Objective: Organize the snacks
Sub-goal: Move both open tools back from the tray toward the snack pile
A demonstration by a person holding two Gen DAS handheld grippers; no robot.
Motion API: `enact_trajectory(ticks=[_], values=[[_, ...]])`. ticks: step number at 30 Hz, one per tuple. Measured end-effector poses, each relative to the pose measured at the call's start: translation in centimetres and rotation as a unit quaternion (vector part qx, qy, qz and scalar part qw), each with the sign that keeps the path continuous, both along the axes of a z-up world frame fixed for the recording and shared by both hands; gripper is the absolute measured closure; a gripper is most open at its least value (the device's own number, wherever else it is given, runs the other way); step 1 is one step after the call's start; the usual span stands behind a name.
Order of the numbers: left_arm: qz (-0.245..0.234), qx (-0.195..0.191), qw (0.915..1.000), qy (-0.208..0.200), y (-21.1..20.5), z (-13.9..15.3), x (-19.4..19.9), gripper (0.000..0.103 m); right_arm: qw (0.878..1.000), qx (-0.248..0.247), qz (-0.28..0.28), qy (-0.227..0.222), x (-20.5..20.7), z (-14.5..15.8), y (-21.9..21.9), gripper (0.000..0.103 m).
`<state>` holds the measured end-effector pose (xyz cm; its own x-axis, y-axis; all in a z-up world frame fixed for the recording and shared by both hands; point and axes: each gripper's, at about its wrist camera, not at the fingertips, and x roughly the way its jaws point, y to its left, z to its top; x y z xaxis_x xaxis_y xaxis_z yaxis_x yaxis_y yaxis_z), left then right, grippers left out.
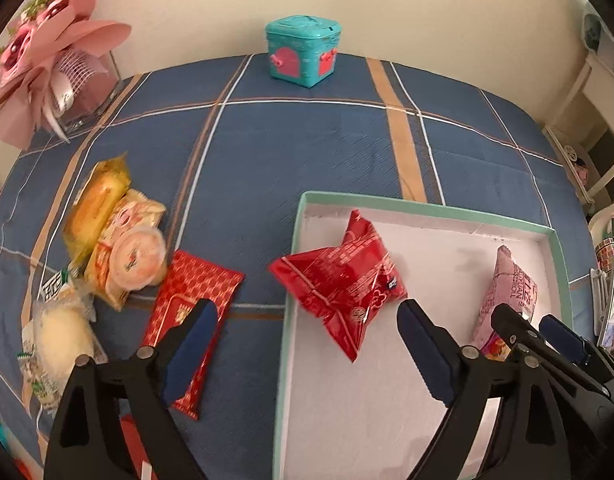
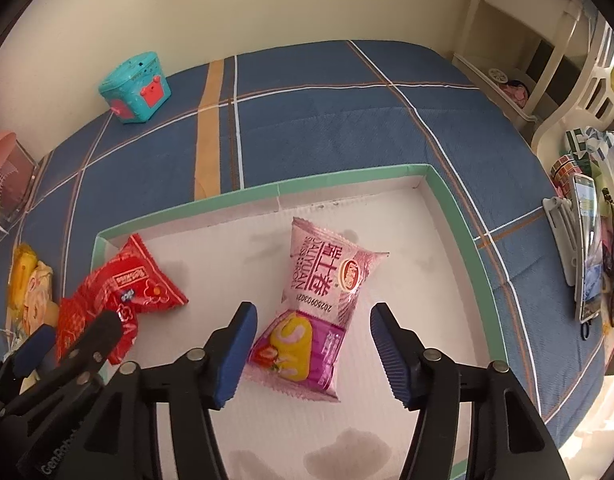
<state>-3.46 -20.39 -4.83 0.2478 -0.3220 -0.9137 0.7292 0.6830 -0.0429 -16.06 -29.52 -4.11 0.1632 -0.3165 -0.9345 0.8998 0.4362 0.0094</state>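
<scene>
Green-rimmed box (image 2: 459,216) with red packet (image 2: 127,284) and pink packet (image 2: 327,276) inside

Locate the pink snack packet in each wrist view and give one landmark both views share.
Left wrist view: the pink snack packet lies at the right side, inside the green-rimmed tray, partly hidden behind the right claw.
Right wrist view: the packet lies at centre in the tray, between the open claw's fingers.
Shared landmark: the teal box by the wall.
</scene>
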Motion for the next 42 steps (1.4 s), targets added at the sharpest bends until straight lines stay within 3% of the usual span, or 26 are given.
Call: enact_trajectory(ticks=[12, 22, 34, 42], values=[[0.017, 0.001, 0.9998, -0.003, 2.5, 1.1, -0.2, 0.008, 1.0, 0.012, 0.009, -0.014, -1.0, 0.6, 1.6, 0.025], [0.046, 0.006, 0.9989, -0.004, 5.5, 0.6, 1.0, 0.007, 0.999, 0.02, 0.01, -0.031, -1.4, 0.5, 2.6, 0.0], [0.083, 0.008, 0.9965, -0.003, 10.5, 0.8, 2.7, 0.007, 0.996, 0.021, 0.029, -0.076, -0.1, 1.7, 6.4, 0.0], [0.094, 0.002, 0.9948, -0.039, 13.5, 2.3, 3.0, 0.007, 0.994, 0.024, 0.045, -0.098, 0.5, 2.6, 9.7, 0.0]])
